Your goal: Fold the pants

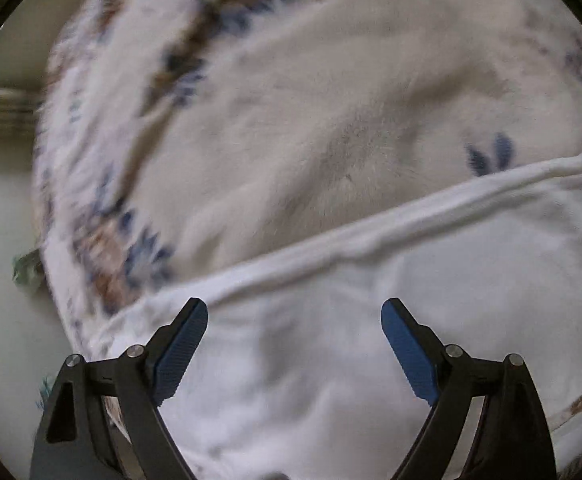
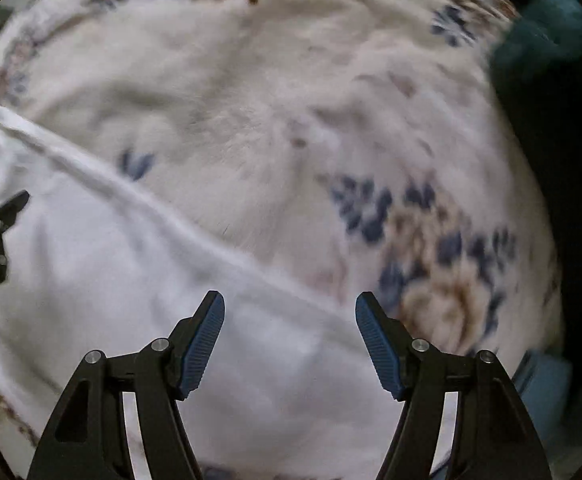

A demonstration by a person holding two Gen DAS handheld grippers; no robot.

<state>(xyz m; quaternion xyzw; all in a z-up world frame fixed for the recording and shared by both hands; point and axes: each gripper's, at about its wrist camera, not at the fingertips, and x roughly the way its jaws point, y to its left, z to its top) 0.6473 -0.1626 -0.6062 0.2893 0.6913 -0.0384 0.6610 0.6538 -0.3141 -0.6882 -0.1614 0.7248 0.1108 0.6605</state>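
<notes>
white pants (image 1: 371, 340) look soft, light, floppy — pinch the thick hem (image 1: 371, 236) at twelve o'clock; left gripper (image 1: 294, 312) and right gripper (image 2: 289, 306) both spread, empty.

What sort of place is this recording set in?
Probably a bedroom at home: white pants lie on a plush floral blanket, seemingly covering a bed, with dark green fabric beside it.
</notes>
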